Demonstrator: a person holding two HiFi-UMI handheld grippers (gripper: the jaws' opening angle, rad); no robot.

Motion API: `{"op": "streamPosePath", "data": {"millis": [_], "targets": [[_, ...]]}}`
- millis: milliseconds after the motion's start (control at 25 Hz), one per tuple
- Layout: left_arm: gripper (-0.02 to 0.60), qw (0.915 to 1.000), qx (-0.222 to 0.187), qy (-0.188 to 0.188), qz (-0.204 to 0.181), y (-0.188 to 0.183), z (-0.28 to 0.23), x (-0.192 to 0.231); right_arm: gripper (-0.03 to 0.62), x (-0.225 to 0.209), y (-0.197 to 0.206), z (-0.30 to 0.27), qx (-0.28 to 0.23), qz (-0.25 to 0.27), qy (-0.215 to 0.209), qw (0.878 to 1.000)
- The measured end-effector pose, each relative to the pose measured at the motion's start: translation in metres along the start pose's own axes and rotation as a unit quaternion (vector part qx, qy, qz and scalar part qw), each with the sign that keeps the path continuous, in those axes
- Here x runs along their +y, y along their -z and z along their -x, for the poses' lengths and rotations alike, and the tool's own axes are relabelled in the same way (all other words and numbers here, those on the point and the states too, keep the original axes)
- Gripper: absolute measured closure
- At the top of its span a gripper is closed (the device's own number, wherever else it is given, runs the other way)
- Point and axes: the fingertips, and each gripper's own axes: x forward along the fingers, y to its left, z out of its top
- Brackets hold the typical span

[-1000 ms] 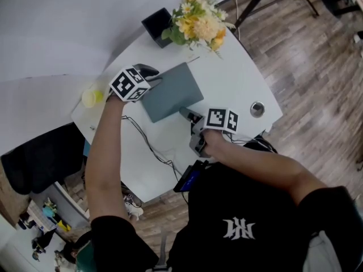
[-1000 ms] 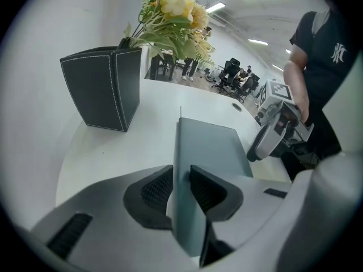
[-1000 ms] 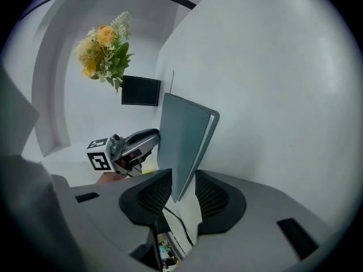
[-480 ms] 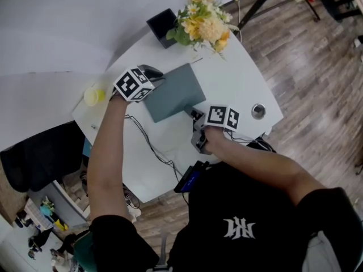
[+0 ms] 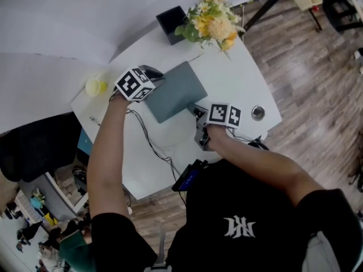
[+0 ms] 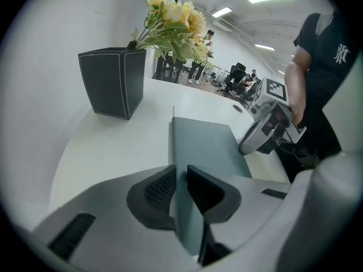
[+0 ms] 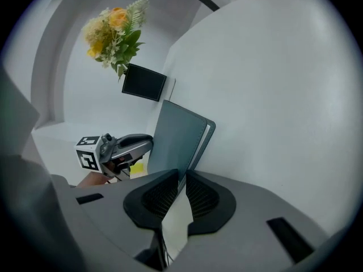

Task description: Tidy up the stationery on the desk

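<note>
White desk (image 5: 241,81) before you carries the grey notebook (image 5: 174,90), long axis eight-to-two o'clock, jaws just closing onto it: left gripper (image 6: 180,188) at ten, right gripper (image 7: 181,194) at four.

- The left gripper (image 6: 180,188) fills the bottom of its view; its jaws have just been closing and now pinch the near edge of a grey-green notebook (image 6: 207,146) between their dark pads.
- The notebook stretches away from the jaws over the white desk (image 6: 108,146).
- At the notebook's far right corner sits the right gripper (image 6: 249,143), its marker cube (image 6: 274,88) above it, with a person's arm (image 6: 296,89) behind.
- A black square pen holder (image 6: 112,83) stands upright on the desk to the upper left, apart from the notebook.
- Yellow flowers (image 6: 173,24) rise just behind the holder.
</note>
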Motion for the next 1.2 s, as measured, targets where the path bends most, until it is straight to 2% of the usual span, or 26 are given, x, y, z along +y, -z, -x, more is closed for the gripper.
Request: {"op": "streamPosePath", "data": {"millis": [240,440,520,680,840,1080,1200], "targets": [[0.518,0.9979,-0.024,-0.033,0.050,0.022,0.007,-0.011,0.526,-0.001,-0.005,0.002,0.020,0.089,0.024,0.996],[0.518,0.9941,-0.028,-0.056,0.088,0.048,0.016,-0.028,0.528,0.000,-0.008,0.001,0.042,0.173,0.029,0.984],[0.518,0.9913,-0.035,-0.064,0.110,0.056,0.018,-0.036,0.528,0.001,-0.010,0.001,0.053,0.215,0.036,0.974],[0.518,0.9846,-0.048,-0.076,0.150,0.075,0.021,-0.056,0.526,0.004,-0.009,0.001,0.071,0.312,0.042,0.947],[0.518,0.9742,-0.073,-0.091,0.193,0.088,0.022,-0.072,0.526,0.007,-0.010,-0.001,0.084,0.378,0.046,0.921],[0.518,0.9599,-0.106,-0.089,0.244,0.105,0.018,-0.103,0.526,0.014,-0.008,-0.004,0.120,0.487,0.037,0.864],[0.518,0.9541,-0.115,-0.096,0.259,0.110,0.017,-0.118,0.526,0.016,-0.005,-0.006,0.137,0.523,0.026,0.841]]}}
